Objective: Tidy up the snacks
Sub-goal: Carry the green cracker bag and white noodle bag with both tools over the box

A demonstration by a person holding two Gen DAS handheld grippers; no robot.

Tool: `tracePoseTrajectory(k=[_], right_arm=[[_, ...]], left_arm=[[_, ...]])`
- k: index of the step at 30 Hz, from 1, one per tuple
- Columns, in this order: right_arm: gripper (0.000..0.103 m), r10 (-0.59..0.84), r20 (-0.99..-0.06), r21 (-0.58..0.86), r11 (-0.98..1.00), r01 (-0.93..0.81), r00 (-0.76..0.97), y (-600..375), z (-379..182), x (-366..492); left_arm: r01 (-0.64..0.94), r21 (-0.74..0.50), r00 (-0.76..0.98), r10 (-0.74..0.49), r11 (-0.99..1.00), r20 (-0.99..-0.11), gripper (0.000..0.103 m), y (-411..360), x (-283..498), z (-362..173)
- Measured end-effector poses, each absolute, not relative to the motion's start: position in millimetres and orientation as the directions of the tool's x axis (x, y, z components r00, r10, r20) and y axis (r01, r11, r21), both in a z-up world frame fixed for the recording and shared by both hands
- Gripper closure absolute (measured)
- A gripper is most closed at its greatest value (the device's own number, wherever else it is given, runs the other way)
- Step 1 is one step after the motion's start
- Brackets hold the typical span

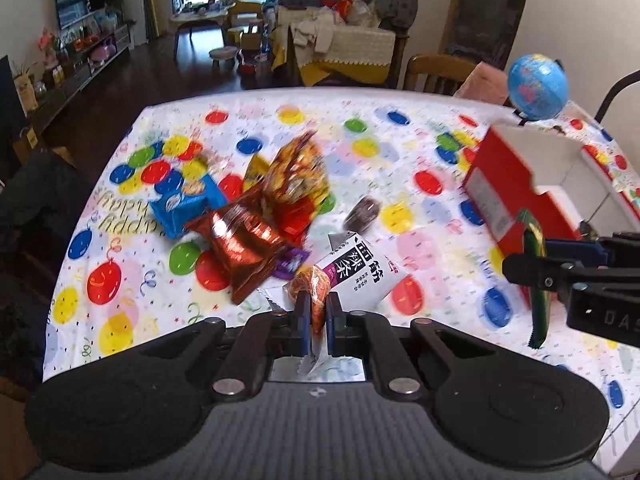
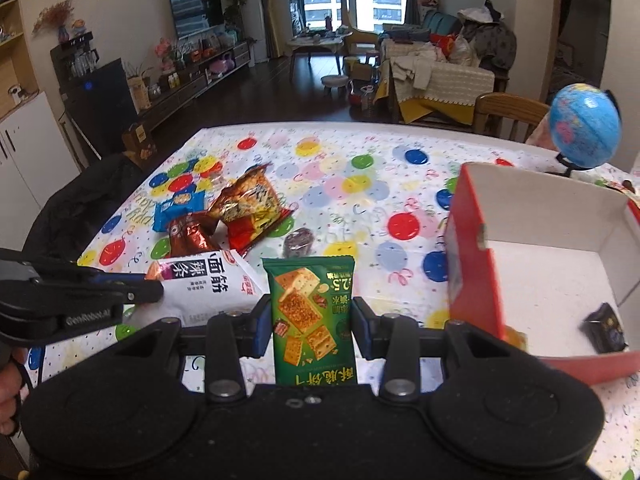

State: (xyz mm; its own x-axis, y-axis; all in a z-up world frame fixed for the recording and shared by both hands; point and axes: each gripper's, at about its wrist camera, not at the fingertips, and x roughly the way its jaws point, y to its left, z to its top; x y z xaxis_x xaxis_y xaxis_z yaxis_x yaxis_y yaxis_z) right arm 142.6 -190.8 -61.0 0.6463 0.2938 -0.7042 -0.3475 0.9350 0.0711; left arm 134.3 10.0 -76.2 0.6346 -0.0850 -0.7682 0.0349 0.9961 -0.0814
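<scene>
My left gripper (image 1: 318, 314) is shut on the orange end of a white snack packet with black lettering (image 1: 356, 276); the right wrist view shows the same packet (image 2: 208, 284) at its tip. My right gripper (image 2: 312, 320) is shut on a green cracker packet (image 2: 310, 312), held upright between the pads, just left of the red box (image 2: 472, 264). Seen from the left wrist, that green packet (image 1: 536, 280) hangs edge-on in front of the box (image 1: 500, 184). The white-lined box holds a small dark packet (image 2: 606, 328).
On the balloon-print tablecloth (image 1: 400, 152) lie a blue packet (image 1: 188, 200), a brown foil bag (image 1: 240, 244), a yellow-red bag (image 1: 296, 176), a purple wrapper (image 1: 292, 260) and a dark round snack (image 1: 362, 212). A blue globe (image 2: 584, 124) stands behind the box. A wooden chair (image 2: 504, 114) is at the far edge.
</scene>
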Motion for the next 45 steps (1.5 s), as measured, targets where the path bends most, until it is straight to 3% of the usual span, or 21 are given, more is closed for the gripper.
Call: tracePoseTrajectory(k=[14,26,32,45], right_arm=[[0.064,0.248,-0.622,0.043,0.958,-0.285,0.742,-272.6,-11.3,140.3],[0.064,0.176,-0.604,0.008,0.977,-0.214,0.777,-351.0,-3.5,166.2],[0.064,0.218,-0.612,0.043,0.969,-0.244,0.76,-361.5,-11.2,167.6],[0.064,0.276,-0.644,0.132,0.959,-0.251,0.714,-333.1,-38.2,135.7]], left_arm=[[0.14,-0.063,0.736,-0.146,0.988,-0.661,0.095,-79.5,143.0,-7.3],[0.211,-0.003,0.773,-0.168,0.978,-0.612,0.096,-165.9,173.2,10.1],[0.181,-0.061,0.705,-0.173,0.982,-0.688,0.096,-158.7,183.4,-6.1],[0.196,-0.07,0.536,-0.166,0.978,-0.828,0.091,-136.0,188.3,-60.5]])
